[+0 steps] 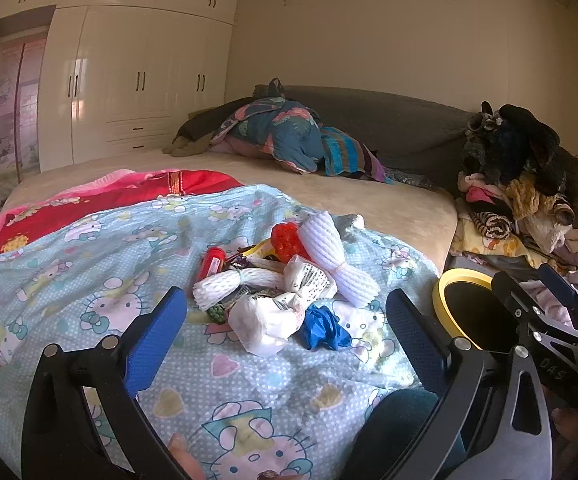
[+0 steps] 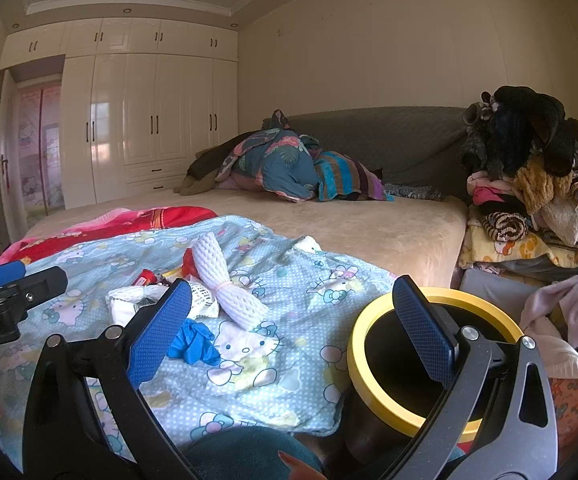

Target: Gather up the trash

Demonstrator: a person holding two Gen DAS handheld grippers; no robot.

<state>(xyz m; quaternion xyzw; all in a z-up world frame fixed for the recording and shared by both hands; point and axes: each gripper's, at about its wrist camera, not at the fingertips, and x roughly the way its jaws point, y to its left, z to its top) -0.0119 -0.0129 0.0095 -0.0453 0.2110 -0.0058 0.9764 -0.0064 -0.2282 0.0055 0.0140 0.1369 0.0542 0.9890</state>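
Blue pads on your left gripper [image 1: 287, 324] and right gripper [image 2: 293, 326] are spread wide, holding nothing. Your trash pile [image 1: 277, 280] sits mid-frame on the kitty blanket [image 1: 89, 280]. Your yellow-rimmed bin [image 2: 373, 392] waits at the lower right, beside the bed

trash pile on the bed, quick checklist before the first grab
1. Left tool open and empty: ok.
2. Right tool open and empty: ok.
3. Bin with the yellow rim open and beside the bed: ok.
4. Blue glove at the near edge of the pile, on top of the blanket, nothing over it: ok.
5. White foam net free of the other trash: not ok, it lies across the pile.
6. Room left in the bin: cannot tell, inside is dark.
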